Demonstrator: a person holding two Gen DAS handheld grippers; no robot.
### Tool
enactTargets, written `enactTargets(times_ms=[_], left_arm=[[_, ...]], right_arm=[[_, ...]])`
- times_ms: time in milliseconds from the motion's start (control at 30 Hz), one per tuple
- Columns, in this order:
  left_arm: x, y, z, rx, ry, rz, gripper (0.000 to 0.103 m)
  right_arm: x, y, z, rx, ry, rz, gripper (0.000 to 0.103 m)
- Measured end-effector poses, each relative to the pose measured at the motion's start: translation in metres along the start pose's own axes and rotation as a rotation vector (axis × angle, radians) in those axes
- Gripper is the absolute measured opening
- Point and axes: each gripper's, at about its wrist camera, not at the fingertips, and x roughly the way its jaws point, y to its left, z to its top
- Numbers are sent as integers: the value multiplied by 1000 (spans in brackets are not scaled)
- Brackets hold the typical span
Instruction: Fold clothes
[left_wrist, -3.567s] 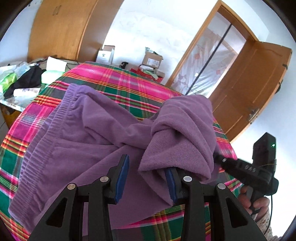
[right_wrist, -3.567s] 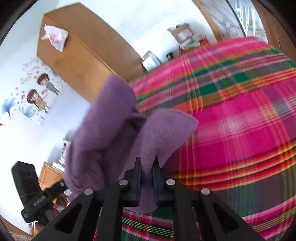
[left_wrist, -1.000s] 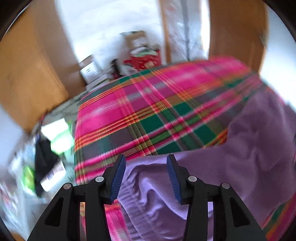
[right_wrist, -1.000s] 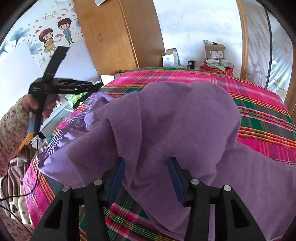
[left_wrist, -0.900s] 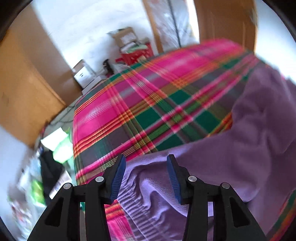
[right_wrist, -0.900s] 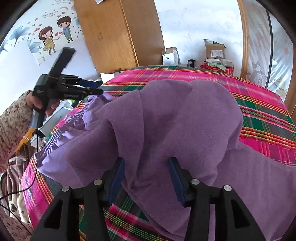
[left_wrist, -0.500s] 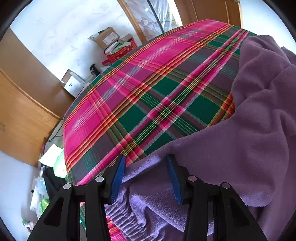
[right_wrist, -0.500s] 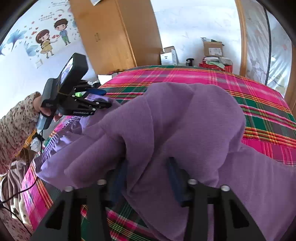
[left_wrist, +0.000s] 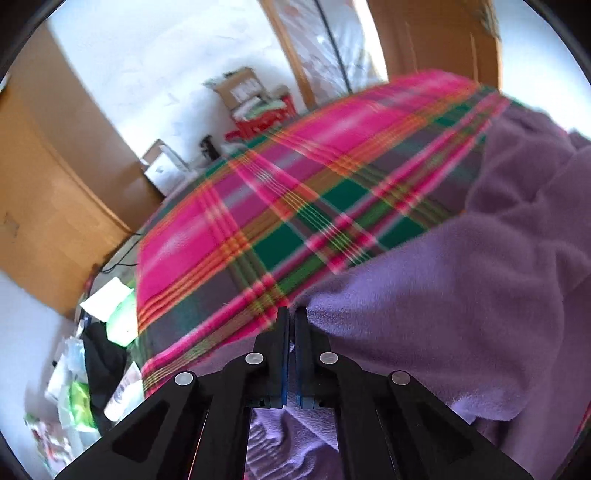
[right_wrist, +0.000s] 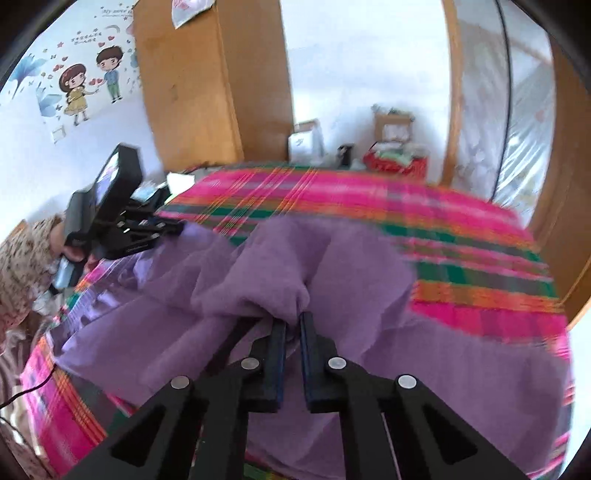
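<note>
1. Two grippers have just pinched the purple garment (right_wrist: 424, 332). The right gripper (right_wrist: 291, 325), whose jaws have just been closing, now squeezes a bunched fold of fleece near the garment's middle; I judge this grip is meant to carry one half over the other.
2. In its own view the left gripper (left_wrist: 291, 317) has jaws nearly touching, with the garment's edge caught at the tips. From the right wrist view it sits at the far left corner, likely to anchor that end during the fold.
3. The garment lies crumpled on the plaid blanket (right_wrist: 461, 236), mostly on the near side, with bare blanket beyond it.
4. Further off stand a wooden wardrobe (right_wrist: 207, 85), boxes (right_wrist: 393, 129) against the wall, and a glazed door (right_wrist: 491, 110).
</note>
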Motion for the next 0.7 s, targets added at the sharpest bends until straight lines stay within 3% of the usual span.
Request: enactTargets(times_ms=[133,267,700], left_arm=[[-14,16,4,-89,-50,31,2],[-14,28,9,-138,-58,46,2],[-11,55,8,-258,-48,103,2]], right_arm=[[-14,-5,17,-19,-72,-111,7],[-13,-5,39,-52,-114,-158,7],[46,22,85,-294,-186,-375,6]])
